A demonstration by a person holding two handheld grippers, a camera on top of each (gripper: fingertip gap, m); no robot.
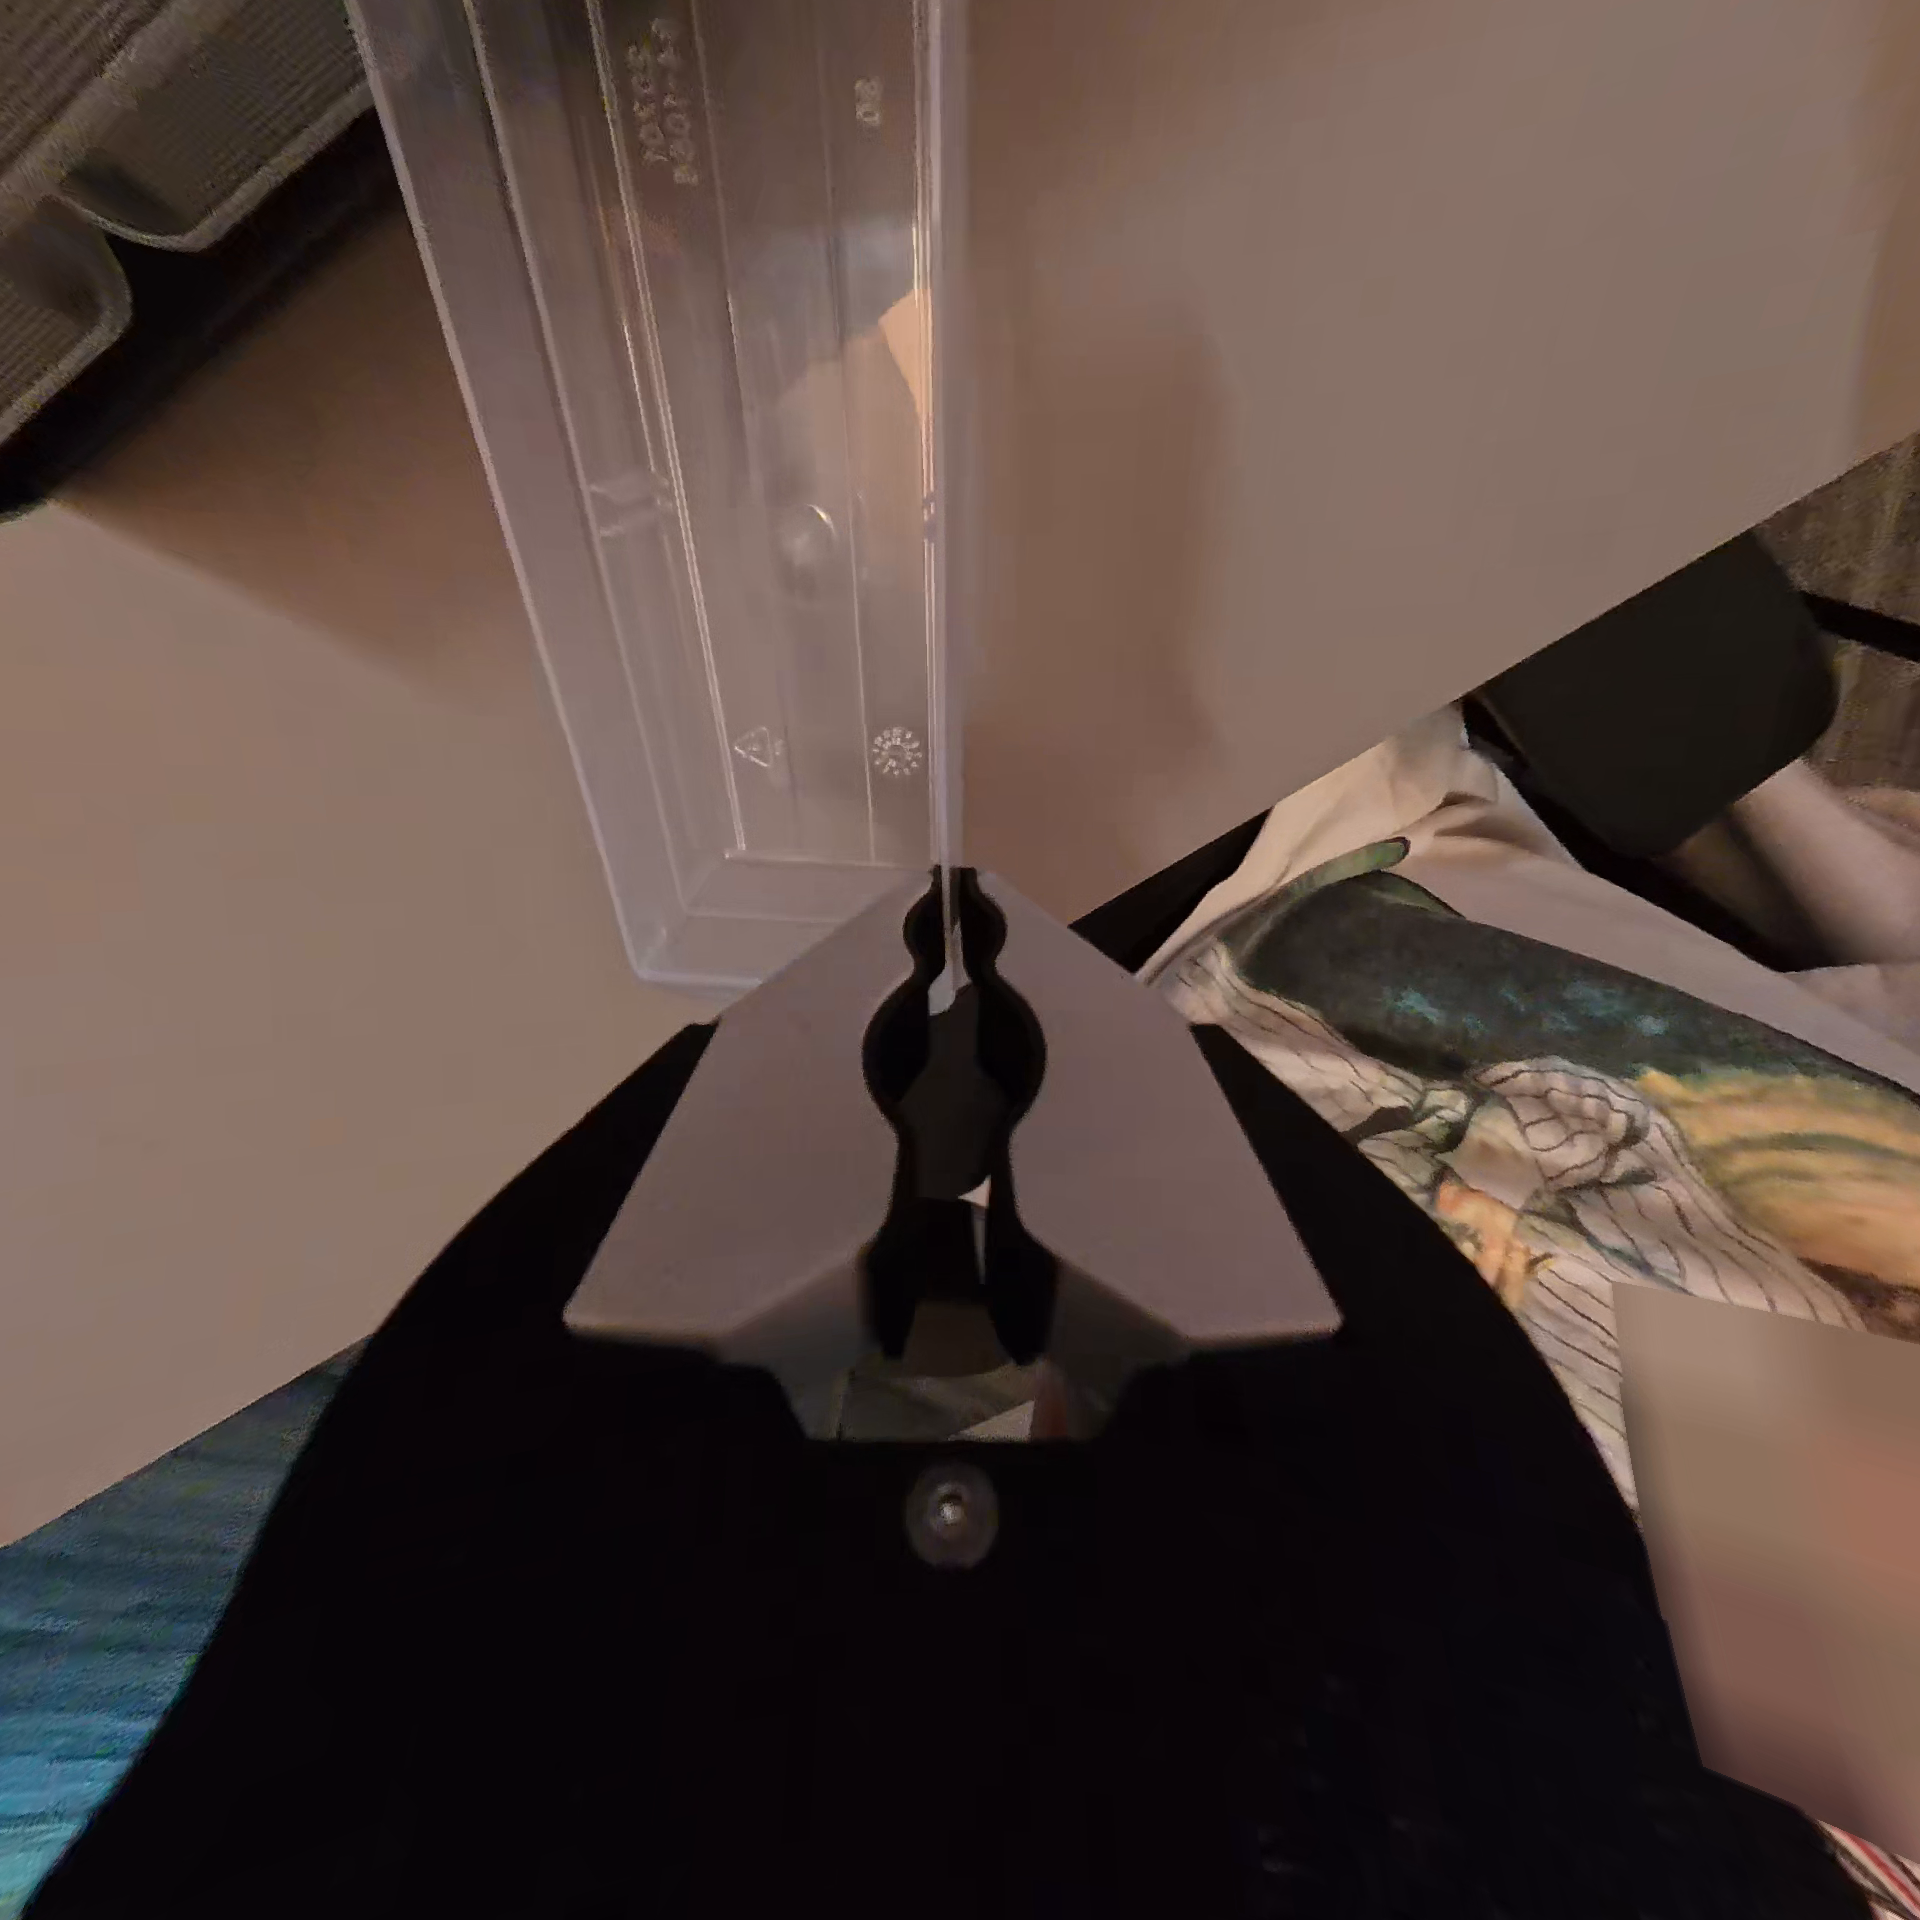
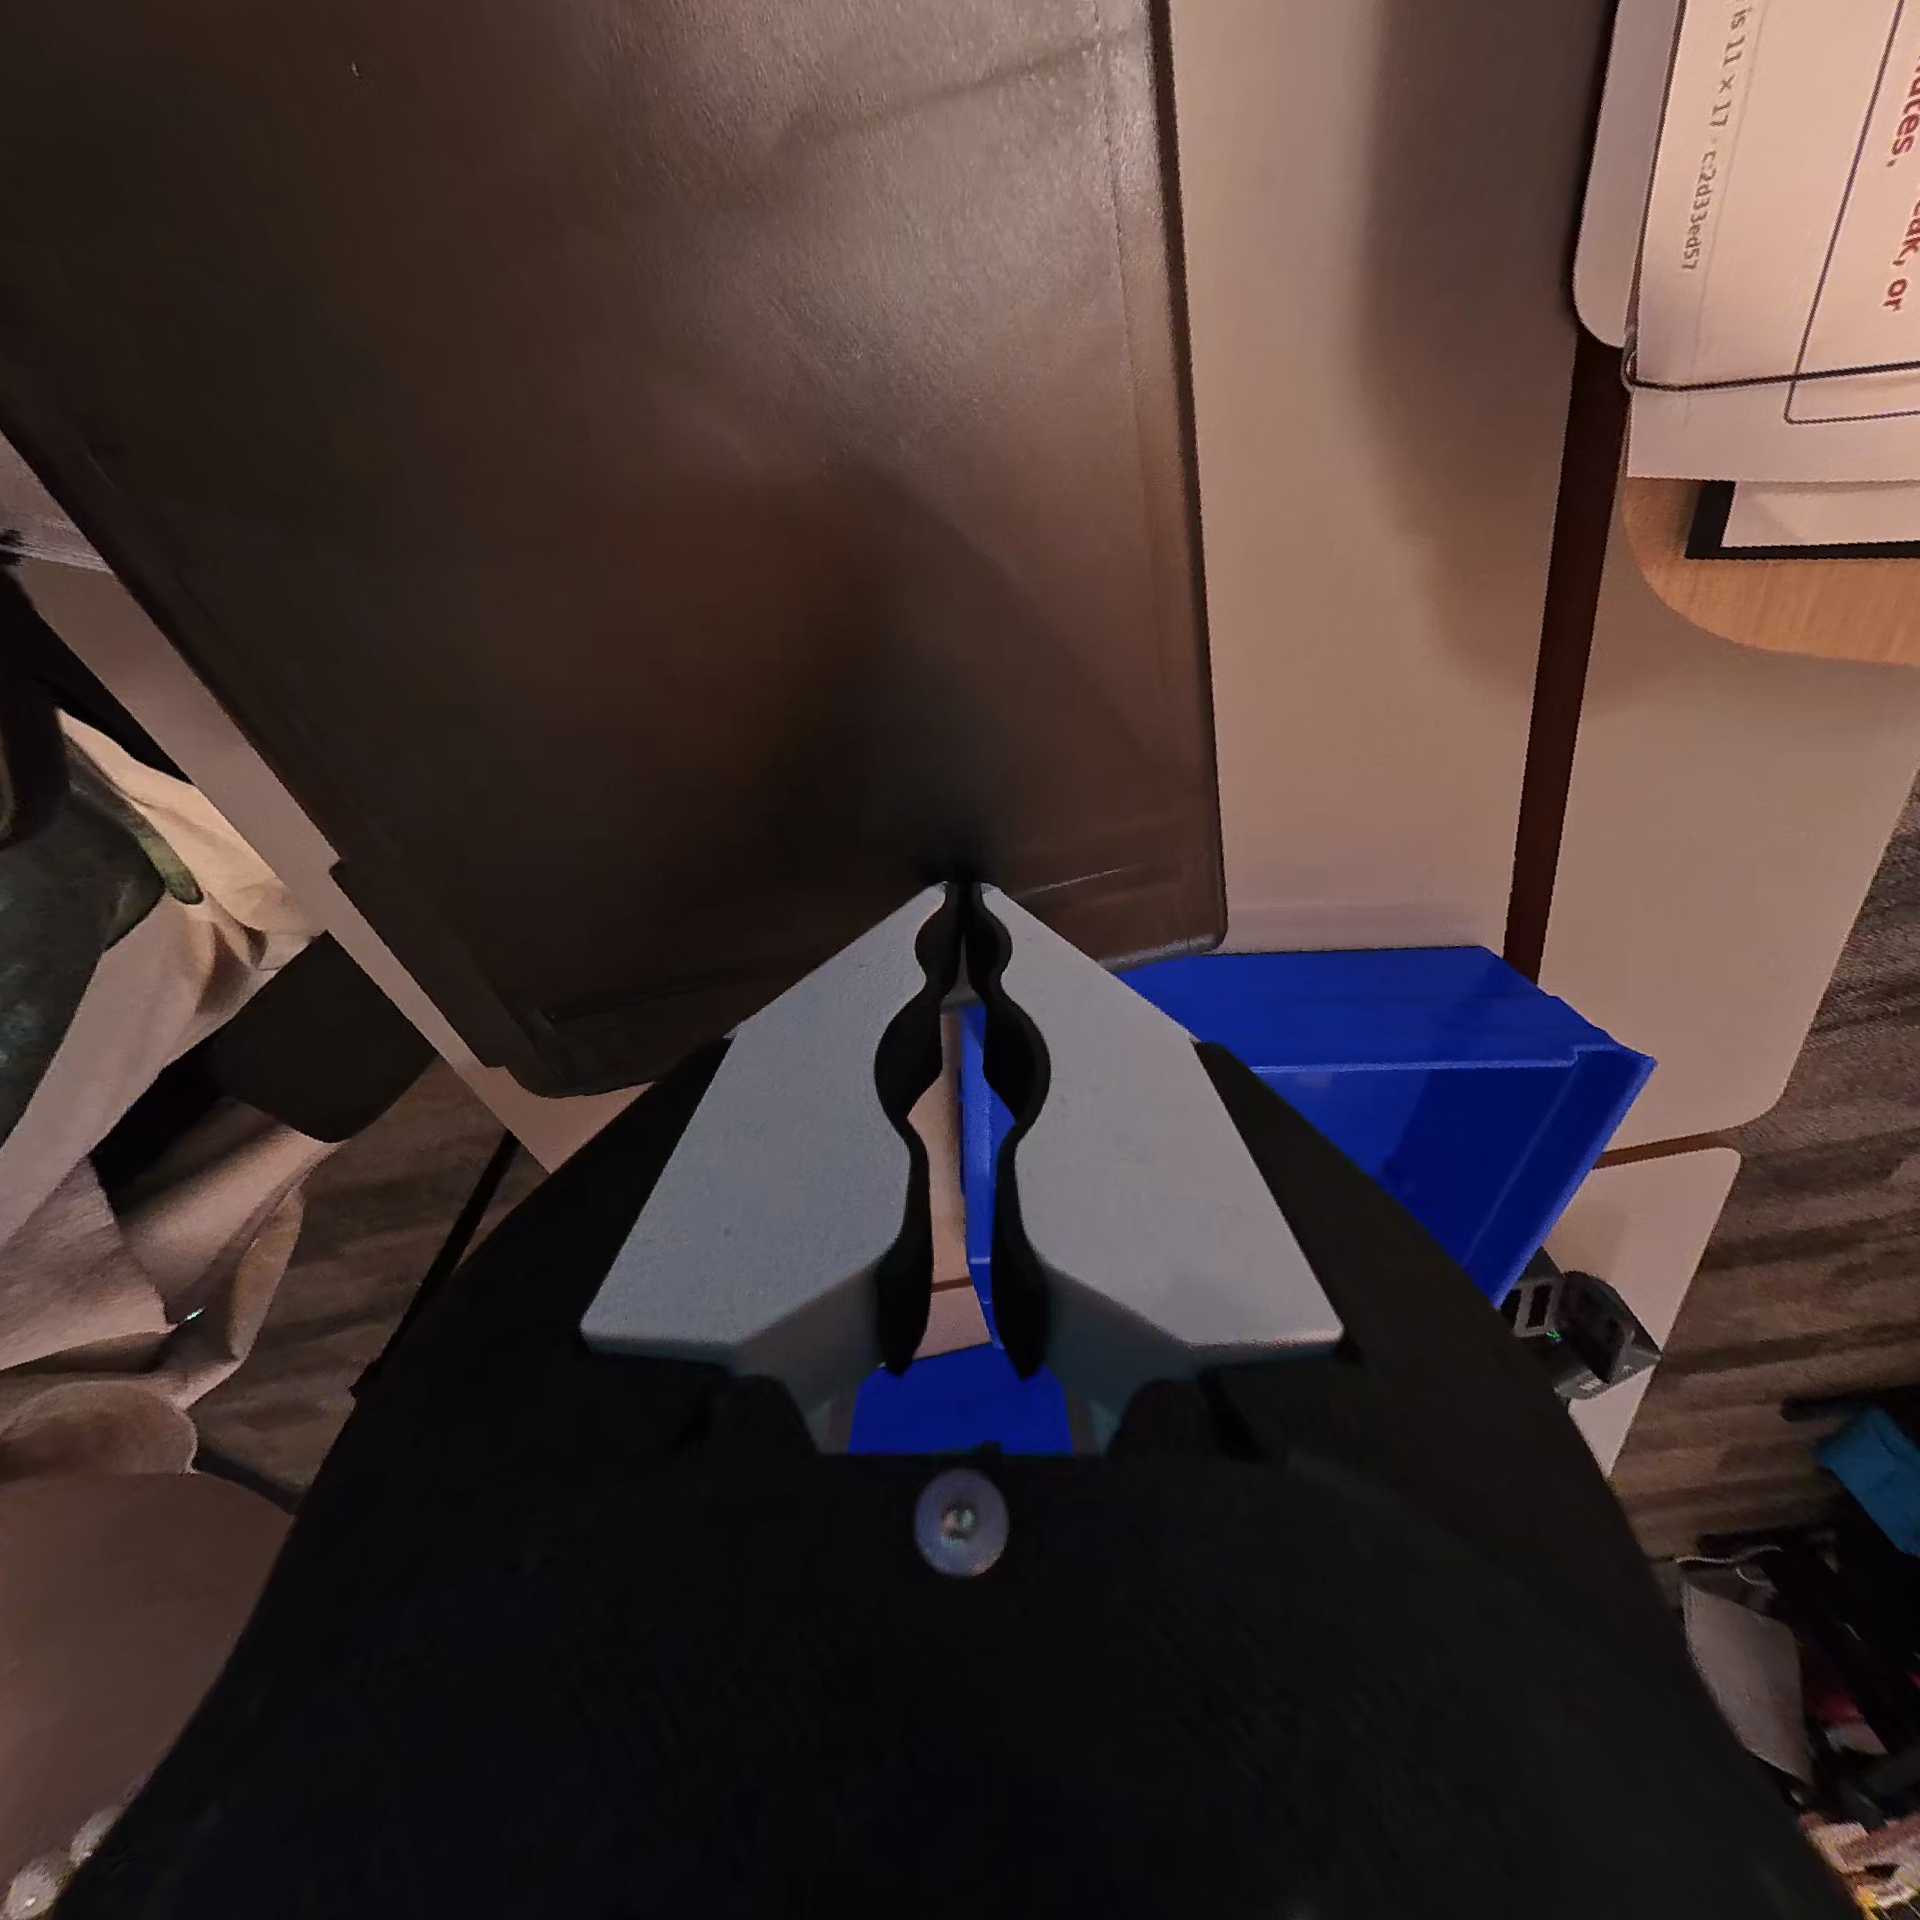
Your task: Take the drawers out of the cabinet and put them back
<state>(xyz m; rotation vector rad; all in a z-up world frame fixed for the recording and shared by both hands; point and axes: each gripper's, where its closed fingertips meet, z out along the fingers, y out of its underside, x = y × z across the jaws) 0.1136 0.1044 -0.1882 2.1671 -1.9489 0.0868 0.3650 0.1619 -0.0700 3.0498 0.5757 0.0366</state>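
Note:
In the left wrist view my left gripper (image 1: 948, 883) is shut on the thin side wall of a clear plastic drawer (image 1: 707, 499). The drawer stretches away from the fingertips over a pale table top (image 1: 208, 831) and looks empty. In the right wrist view my right gripper (image 2: 961, 896) is shut, its tips pressed against the dark smooth side of the cabinet (image 2: 644, 468). I cannot see whether the tips pinch any edge of it. The cabinet's drawer openings are hidden from both views.
A blue plastic bin (image 2: 1382, 1091) stands just right of and behind the right gripper. White papers (image 2: 1766, 208) lie at the upper right on the table. A patterned cloth (image 1: 1507, 1091) and a dark chair part (image 1: 1662, 707) lie past the table's edge.

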